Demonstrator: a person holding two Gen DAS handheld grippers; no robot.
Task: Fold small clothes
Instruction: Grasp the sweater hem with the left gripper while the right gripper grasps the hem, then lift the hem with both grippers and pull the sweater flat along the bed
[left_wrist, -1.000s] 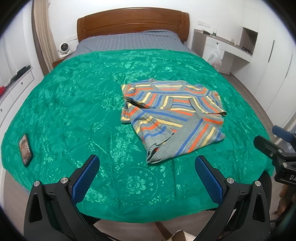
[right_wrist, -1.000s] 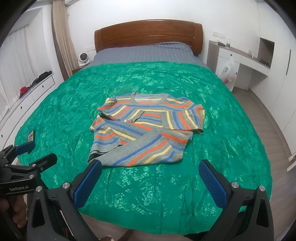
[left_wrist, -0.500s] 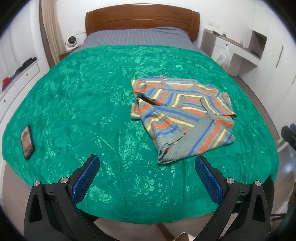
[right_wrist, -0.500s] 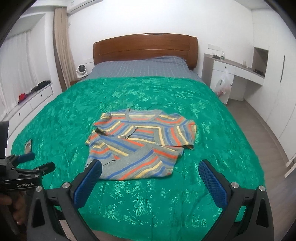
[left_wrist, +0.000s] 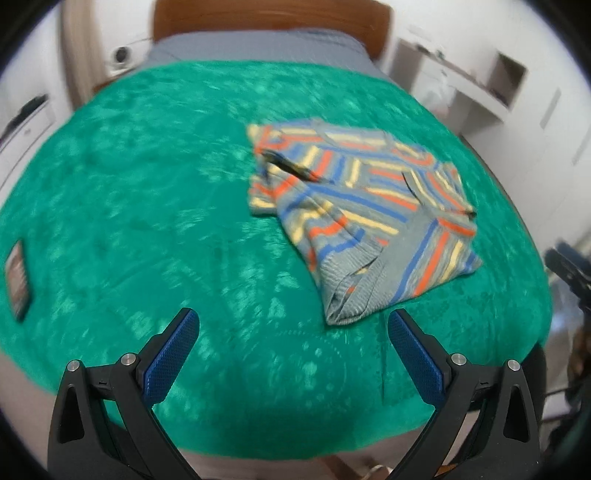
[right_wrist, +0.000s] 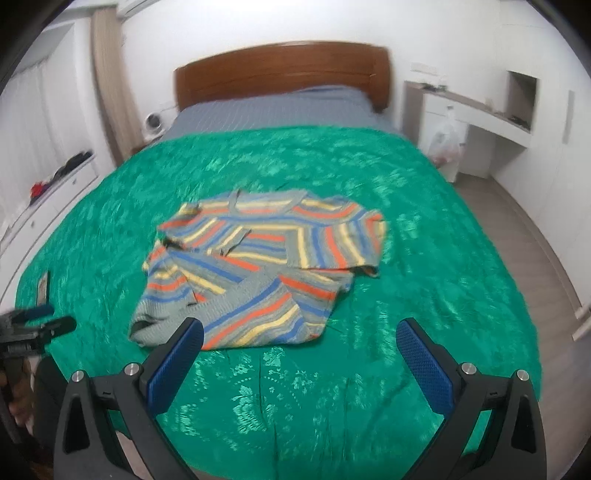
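A striped knit sweater (left_wrist: 362, 210) in grey, blue, orange and yellow lies partly folded on the green bedspread (left_wrist: 147, 192). It also shows in the right wrist view (right_wrist: 258, 266). My left gripper (left_wrist: 291, 328) is open and empty, held over the bed's near edge, short of the sweater's hem. My right gripper (right_wrist: 299, 338) is open and empty, its left finger (right_wrist: 177, 354) overlapping the sweater's near hem in the picture. Each gripper shows at the edge of the other's view.
A phone (left_wrist: 16, 280) lies on the bedspread at the left edge. A wooden headboard (right_wrist: 280, 74) stands at the far end. A white desk (right_wrist: 480, 110) with a plastic bag (right_wrist: 447, 144) is at the right, low drawers (right_wrist: 48, 184) at the left.
Both grippers have moved forward and down towards the bed, so the sweater looks nearer and larger. The sweater itself has not moved. Both views are blurred by motion.
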